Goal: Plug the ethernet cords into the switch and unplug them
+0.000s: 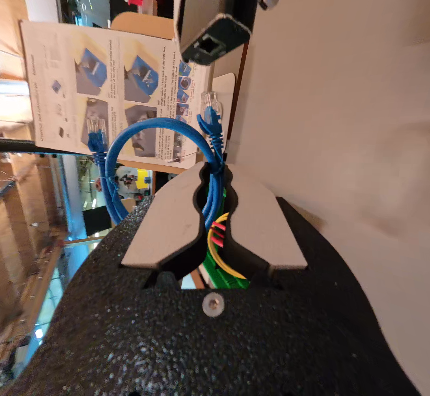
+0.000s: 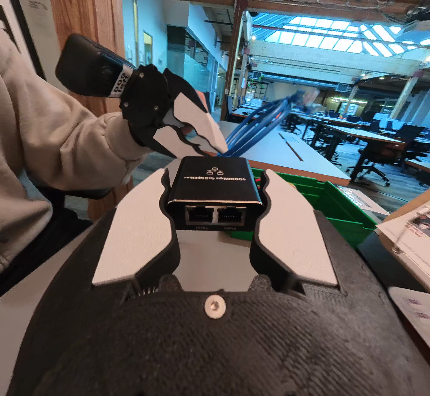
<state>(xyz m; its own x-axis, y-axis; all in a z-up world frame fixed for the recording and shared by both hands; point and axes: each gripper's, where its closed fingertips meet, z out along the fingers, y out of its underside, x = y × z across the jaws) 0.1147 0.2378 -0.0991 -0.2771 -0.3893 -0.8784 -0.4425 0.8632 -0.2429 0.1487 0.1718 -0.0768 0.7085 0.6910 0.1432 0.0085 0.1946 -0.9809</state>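
The left gripper (image 1: 215,168) is clamped narrow on a coiled blue ethernet cord (image 1: 162,126), pinching the bundle just behind one boot so that its clear plug (image 1: 210,102) stands free beyond the fingertips, ready to lead into a socket. The cord's other plug (image 1: 96,126) hangs out to the side of the loop, clear of the grip. The right gripper (image 2: 215,182) is closed on the flanks of a small black switch (image 2: 213,184), a box with 2 sockets on the face turned toward its own camera and 1 socket (image 1: 208,46) on the opposite end. That single socket faces the left gripper, which seems the reason for the hold: gripping the sides leaves both ends open. In the left wrist view the free plug sits below the single socket, near it but apart, and not yet lined up. Nothing is plugged in. Behind the cord stands a printed instruction sheet (image 1: 69,77), and a green bin (image 2: 325,201) lies below the switch. The next move calls for squaring the plug to the socket, clip side matched.
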